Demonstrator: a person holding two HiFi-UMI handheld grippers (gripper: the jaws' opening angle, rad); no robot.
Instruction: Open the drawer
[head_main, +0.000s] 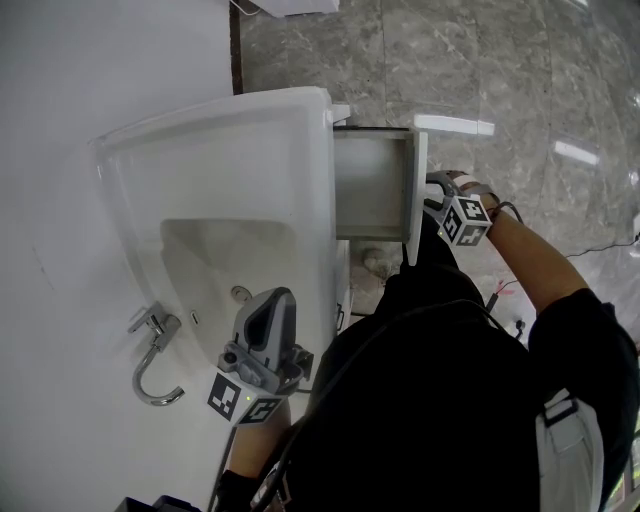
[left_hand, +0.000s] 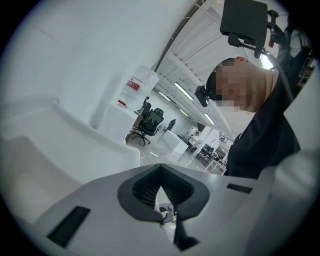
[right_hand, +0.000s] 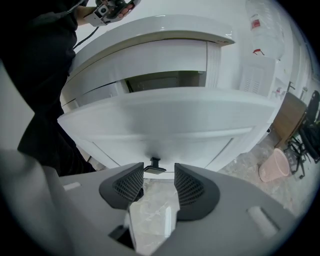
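Observation:
The white vanity drawer (head_main: 372, 185) stands pulled out to the right of the sink top, its inside bare. In the right gripper view its front panel (right_hand: 165, 120) fills the middle, with a small dark knob (right_hand: 154, 167) under its lower edge. My right gripper (right_hand: 155, 181) is open; the knob sits at the fingertips, between the two pads, and neither pad presses on it. In the head view the right gripper (head_main: 434, 198) is at the drawer's front. My left gripper (head_main: 270, 305) hovers over the sink's front rim, shut and holding nothing, pads together (left_hand: 160, 186).
The white basin (head_main: 200, 170) with drain (head_main: 240, 293) and chrome faucet (head_main: 154, 358) lies left of the drawer. Grey marble floor (head_main: 520, 70) spreads to the right. A pink bin (right_hand: 273, 166) stands on the floor by the vanity. A cable (head_main: 600, 247) trails on the floor.

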